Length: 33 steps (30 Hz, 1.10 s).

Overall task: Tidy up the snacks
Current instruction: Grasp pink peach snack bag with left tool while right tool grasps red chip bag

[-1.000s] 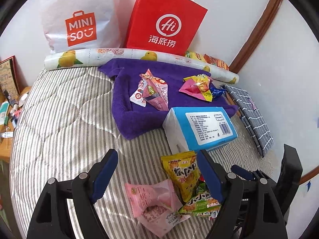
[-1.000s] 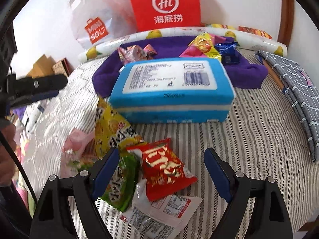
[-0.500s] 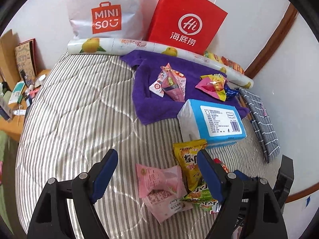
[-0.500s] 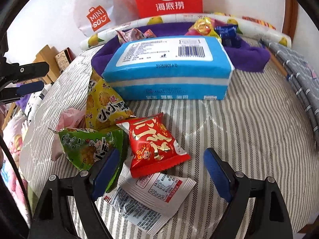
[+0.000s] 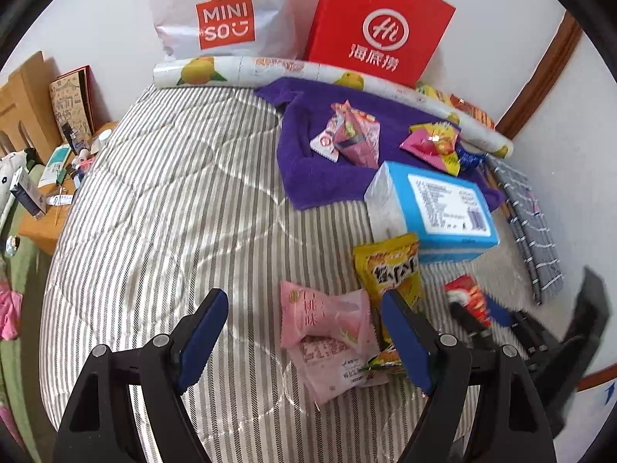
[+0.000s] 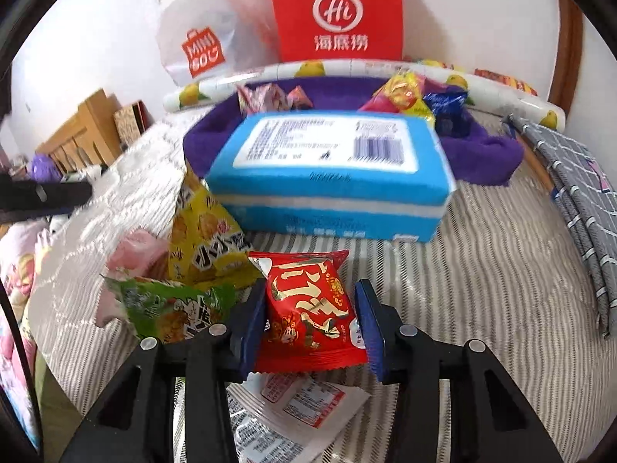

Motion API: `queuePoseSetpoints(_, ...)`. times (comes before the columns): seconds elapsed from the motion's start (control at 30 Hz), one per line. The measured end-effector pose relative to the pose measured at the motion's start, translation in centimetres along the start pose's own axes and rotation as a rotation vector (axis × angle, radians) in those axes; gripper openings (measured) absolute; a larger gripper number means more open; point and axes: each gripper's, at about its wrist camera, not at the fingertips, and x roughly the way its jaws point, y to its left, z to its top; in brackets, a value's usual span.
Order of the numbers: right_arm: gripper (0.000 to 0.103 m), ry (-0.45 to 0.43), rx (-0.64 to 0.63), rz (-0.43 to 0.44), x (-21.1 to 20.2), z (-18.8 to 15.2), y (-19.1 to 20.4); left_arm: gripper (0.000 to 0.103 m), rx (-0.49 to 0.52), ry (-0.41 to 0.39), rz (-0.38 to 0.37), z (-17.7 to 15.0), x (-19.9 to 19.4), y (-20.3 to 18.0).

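My right gripper (image 6: 310,320) is shut on a red snack packet (image 6: 308,308), its blue pads pressing both sides; the packet also shows in the left wrist view (image 5: 468,299). Beside it lie a green packet (image 6: 169,308), a yellow packet (image 6: 208,243) and a white sachet (image 6: 300,413). My left gripper (image 5: 304,328) is open and empty above the striped bed (image 5: 173,212), with pink packets (image 5: 324,332) between its fingers and the yellow packet (image 5: 389,266) just beyond. A purple towel (image 5: 320,169) holds several sorted snacks (image 5: 351,135).
A blue tissue pack (image 6: 327,177) lies behind the loose snacks. A fruit-print roll (image 5: 270,73), a MINISO bag (image 5: 223,11) and a red paper bag (image 5: 378,27) line the wall. A grey checked cloth (image 6: 578,193) lies right. A cluttered wooden side table (image 5: 46,193) stands left.
My right gripper moved forward and closed on the red packet. My left gripper pulled back and swung left, so the pink packets now sit further right between its fingers.
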Motion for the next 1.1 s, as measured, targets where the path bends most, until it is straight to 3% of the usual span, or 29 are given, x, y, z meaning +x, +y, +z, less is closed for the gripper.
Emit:
queuePoseSetpoints(0.17, 0.045, -0.039, 0.003, -0.048, -1.6, 0.1, -1.7, 0.080, 0.028, 0.054, -0.002, -0.5, 1.9, -1.1)
queuePoseSetpoints(0.57, 0.045, -0.051, 0.066, -0.039, -2.4, -0.6, -5.7, 0.078, 0.091, 0.156, 0.012, -0.9, 6.2, -2.7)
queuePoseSetpoints(0.67, 0.045, -0.046, 0.071, -0.038, -2.1, -0.6, -6.0, 0.063, 0.088, 0.144, 0.009, -0.7, 6.0, -2.6)
queuePoseSetpoints(0.83, 0.045, -0.057, 0.068, -0.031, -2.4, -0.6, -6.1, 0.047, 0.066, 0.111, 0.014, -0.2, 4.9, -1.8)
queuePoseSetpoints(1.1, 0.045, -0.099, 0.035, -0.024, -4.4, 0.4, -5.1, 0.047, 0.040, 0.036, -0.014, 0.1, 1.3, -1.6)
